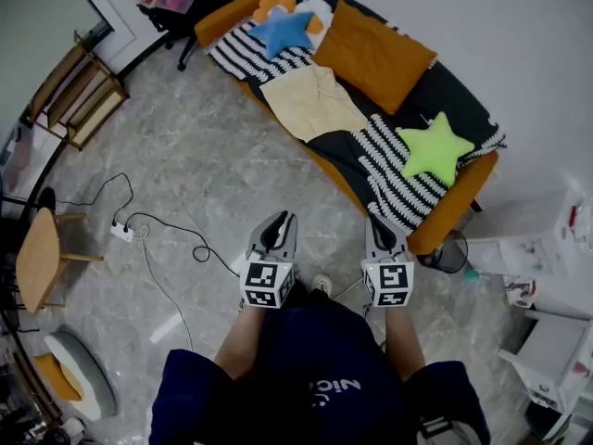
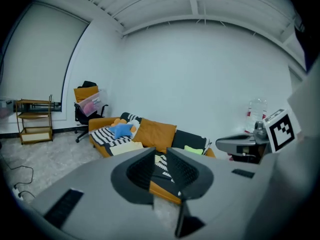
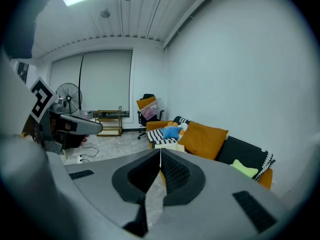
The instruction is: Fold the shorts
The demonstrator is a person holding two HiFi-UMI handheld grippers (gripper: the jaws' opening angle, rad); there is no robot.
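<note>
Cream shorts (image 1: 315, 100) lie spread flat on the seat of an orange sofa (image 1: 222, 17), over a black-and-white striped throw; the left gripper view shows them as a pale patch (image 2: 126, 147). My left gripper (image 1: 281, 219) (image 2: 161, 151) and right gripper (image 1: 375, 221) (image 3: 160, 150) are held side by side at waist height over the floor, well short of the sofa. Both point toward the sofa and slightly down. Both are shut with nothing between the jaws.
On the sofa are an orange cushion (image 1: 373, 56), a blue star pillow (image 1: 283, 31) and a green star pillow (image 1: 433, 149). A power strip with cables (image 1: 123, 232) lies on the floor at left, near a wooden stool (image 1: 37, 258). A bin (image 1: 451, 251) stands by the sofa's near end.
</note>
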